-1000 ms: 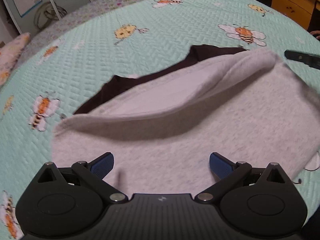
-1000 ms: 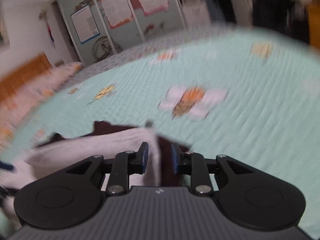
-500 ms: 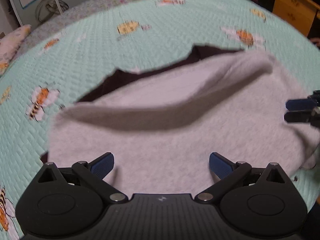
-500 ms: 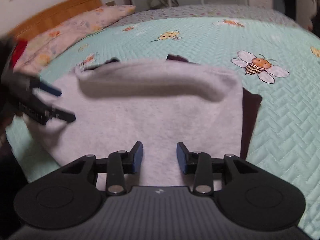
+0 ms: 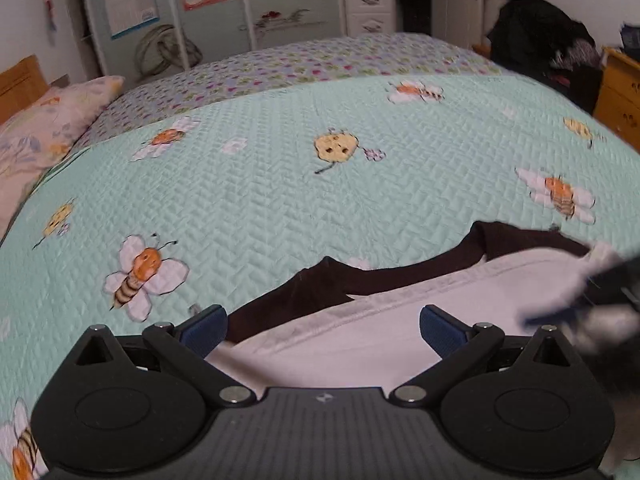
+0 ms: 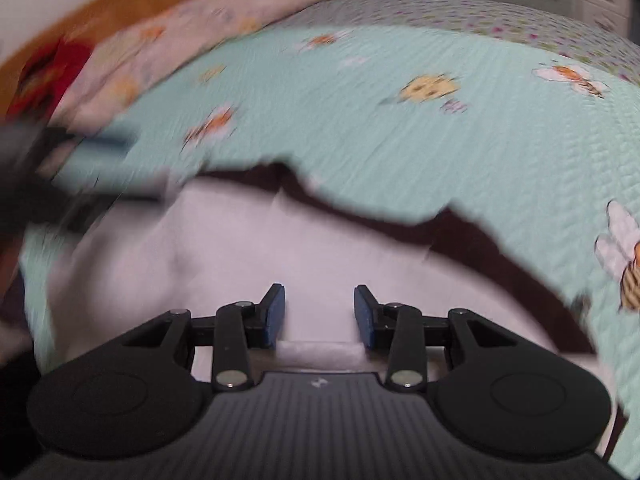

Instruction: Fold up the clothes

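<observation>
A pale grey garment (image 5: 360,336) lies on the bed, on top of a dark brown one (image 5: 384,276) whose edge pokes out along its far side as an uneven strip. Both rest on the mint quilt (image 5: 280,200), which is stitched in a zigzag pattern and dotted with bees and flowers. The left gripper (image 5: 323,326) hangs over the near part of the grey cloth with its blue pads (image 5: 204,326) spread wide apart; a seamed hem of the grey cloth runs across the gap between them, but neither pad presses on it, so it has hold of nothing. The right gripper (image 6: 319,312) is tipped down over the same grey cloth from the other side, with its pads (image 6: 276,312) standing partly apart and the cloth showing bare in the gap, free of both pads. That view is smeared with motion blur, so the cloth's edges are hard to trace there. At the right edge of the left view the other gripper shows only as a dark blur by a lifted corner of the grey cloth. Beyond the quilt lies a flowered sheet (image 5: 320,64), with a pink pillow (image 5: 44,128) at the left by the wooden headboard (image 6: 132,4). A wardrobe (image 5: 208,12) with papers stuck to it stands against the far wall, and a wooden dresser (image 5: 620,96) at the right.
</observation>
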Motion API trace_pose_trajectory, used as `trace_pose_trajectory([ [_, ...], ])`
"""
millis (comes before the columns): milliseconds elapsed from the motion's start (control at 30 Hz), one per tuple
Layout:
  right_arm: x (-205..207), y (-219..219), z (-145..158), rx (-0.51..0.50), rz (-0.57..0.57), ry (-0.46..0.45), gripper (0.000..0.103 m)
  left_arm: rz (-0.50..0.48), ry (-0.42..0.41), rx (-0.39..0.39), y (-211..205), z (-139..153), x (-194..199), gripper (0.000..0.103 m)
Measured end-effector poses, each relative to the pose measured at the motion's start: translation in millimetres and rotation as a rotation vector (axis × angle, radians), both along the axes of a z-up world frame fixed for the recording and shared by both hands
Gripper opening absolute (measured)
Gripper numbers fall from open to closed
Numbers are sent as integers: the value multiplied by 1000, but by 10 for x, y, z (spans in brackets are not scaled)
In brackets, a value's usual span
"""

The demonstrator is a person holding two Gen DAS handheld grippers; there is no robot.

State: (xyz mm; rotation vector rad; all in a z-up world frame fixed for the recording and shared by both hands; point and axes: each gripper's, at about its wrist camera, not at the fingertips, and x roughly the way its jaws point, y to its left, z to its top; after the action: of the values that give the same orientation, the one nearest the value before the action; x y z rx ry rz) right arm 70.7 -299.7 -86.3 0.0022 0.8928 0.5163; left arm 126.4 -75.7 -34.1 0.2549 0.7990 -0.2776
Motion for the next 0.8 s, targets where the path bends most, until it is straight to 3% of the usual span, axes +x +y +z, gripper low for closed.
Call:
trace_pose_trajectory([
  [133, -560, -6, -114, -12, -11, -84, 46, -4, 100, 137, -95, -463, 93, 100],
  [267, -742, -49, -175, -4, -22, -130, 46, -2, 113, 92, 47, -601, -112, 102],
  [367, -466, -148, -13, 96, -38, -68, 46, 17, 118, 19, 187, -621, -180, 102],
  [433, -246, -202, 153, 147, -62, -124, 46, 25, 116, -2, 223, -639, -191, 102],
  [533, 198, -72, 277, 12, -1, -186, 46, 31, 107, 4, 204, -638, -218, 102],
  [600, 509, 48, 175, -65, 91, -166, 46, 36, 106, -3, 210, -640, -233, 102],
  [800, 945, 135, 2, -170, 151, -141, 45, 41, 107, -27, 247, -656, -238, 102],
])
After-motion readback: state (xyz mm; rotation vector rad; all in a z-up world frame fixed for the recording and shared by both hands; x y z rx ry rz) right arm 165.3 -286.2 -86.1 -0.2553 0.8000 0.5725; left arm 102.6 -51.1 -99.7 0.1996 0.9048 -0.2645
